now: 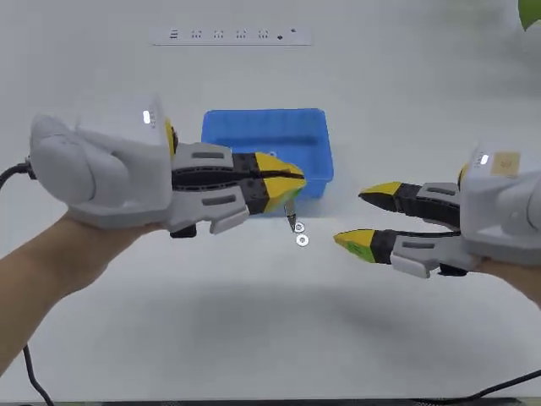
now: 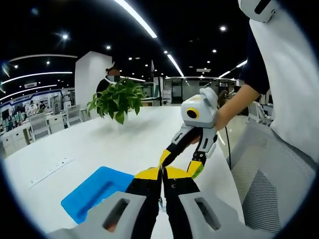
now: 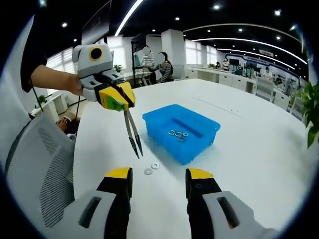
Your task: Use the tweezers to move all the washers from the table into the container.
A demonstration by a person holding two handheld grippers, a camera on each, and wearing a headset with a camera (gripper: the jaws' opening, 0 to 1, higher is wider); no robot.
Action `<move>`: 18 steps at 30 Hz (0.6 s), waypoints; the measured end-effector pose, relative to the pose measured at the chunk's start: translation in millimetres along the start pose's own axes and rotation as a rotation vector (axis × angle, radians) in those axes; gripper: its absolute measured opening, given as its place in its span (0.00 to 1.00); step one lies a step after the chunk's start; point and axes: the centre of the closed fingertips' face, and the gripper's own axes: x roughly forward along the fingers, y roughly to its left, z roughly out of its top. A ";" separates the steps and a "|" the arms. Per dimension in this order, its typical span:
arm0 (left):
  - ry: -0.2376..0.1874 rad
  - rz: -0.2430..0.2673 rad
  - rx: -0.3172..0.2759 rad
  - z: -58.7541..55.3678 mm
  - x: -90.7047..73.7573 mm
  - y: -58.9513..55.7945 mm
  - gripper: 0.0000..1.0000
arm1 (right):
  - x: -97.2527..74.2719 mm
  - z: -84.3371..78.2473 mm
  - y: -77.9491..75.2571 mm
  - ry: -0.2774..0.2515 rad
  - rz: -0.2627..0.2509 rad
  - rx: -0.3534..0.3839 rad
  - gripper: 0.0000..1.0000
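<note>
The left tool has its jaws pressed together on the upper end of the tweezers. These hang down from it with their tips a little apart and nothing between them. Two washers lie flat on the worktop, touching or nearly so, just below and in front of those tips. The container sits just beyond the left tool with a few washers inside. The right tool hovers to the side, jaws wide apart and empty.

The washers look thin, light, hard and slick, so they will likely skate or flip if they are pushed. The best hold is probably across the ring, one tip through the hole and one outside the rim, with a gentle squeeze.
</note>
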 end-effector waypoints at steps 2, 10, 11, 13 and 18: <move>-0.002 -0.002 -0.013 -3.0 2.5 -0.5 0.05 | -0.5 -0.9 0.4 0.004 -0.001 -0.001 0.48; -0.002 -0.016 -0.046 -14.5 11.3 1.3 0.05 | -0.9 -9.5 4.9 0.034 -0.005 -0.036 0.57; -0.002 -0.013 -0.049 -16.0 11.9 2.8 0.05 | -1.2 -9.1 4.8 0.034 -0.008 -0.040 0.57; -0.007 -0.006 -0.059 -18.3 13.0 6.2 0.05 | -1.8 -6.2 4.5 0.022 -0.015 -0.032 0.57; -0.017 -0.018 -0.062 -17.4 17.4 5.7 0.05 | -1.8 -6.5 8.6 0.022 0.000 -0.025 0.63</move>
